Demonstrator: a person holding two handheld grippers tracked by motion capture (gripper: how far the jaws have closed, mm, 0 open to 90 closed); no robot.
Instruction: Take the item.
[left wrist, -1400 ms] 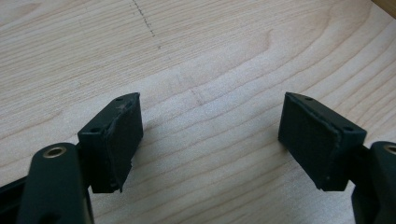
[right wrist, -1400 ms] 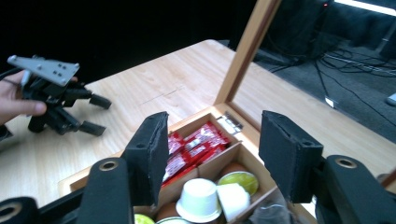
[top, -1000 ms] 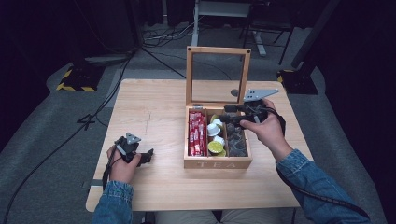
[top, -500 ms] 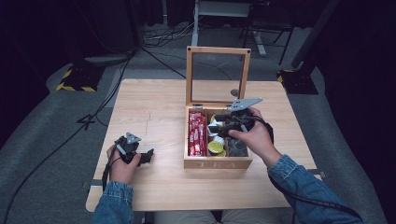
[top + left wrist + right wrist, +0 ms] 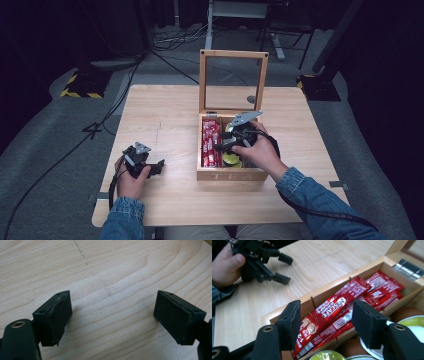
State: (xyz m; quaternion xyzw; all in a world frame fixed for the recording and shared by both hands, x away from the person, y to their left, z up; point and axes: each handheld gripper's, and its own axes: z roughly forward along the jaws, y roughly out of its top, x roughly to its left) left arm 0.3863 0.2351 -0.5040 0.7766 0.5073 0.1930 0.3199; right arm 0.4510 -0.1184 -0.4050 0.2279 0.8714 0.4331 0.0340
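I work in a dim lab or recording studio: my pale wooden table (image 5: 165,120) stands on grey carpet (image 5: 45,150), black cables (image 5: 165,55) trail across it, and a yellow-and-black hazard-striped base (image 5: 80,86) sits behind.

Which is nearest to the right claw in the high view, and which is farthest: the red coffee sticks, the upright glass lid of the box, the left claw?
1. red coffee sticks: in the box's left compartment, right beside the right claw.
2. glass lid: standing upright behind the box.
3. left claw: on the table's left side, outside the box.
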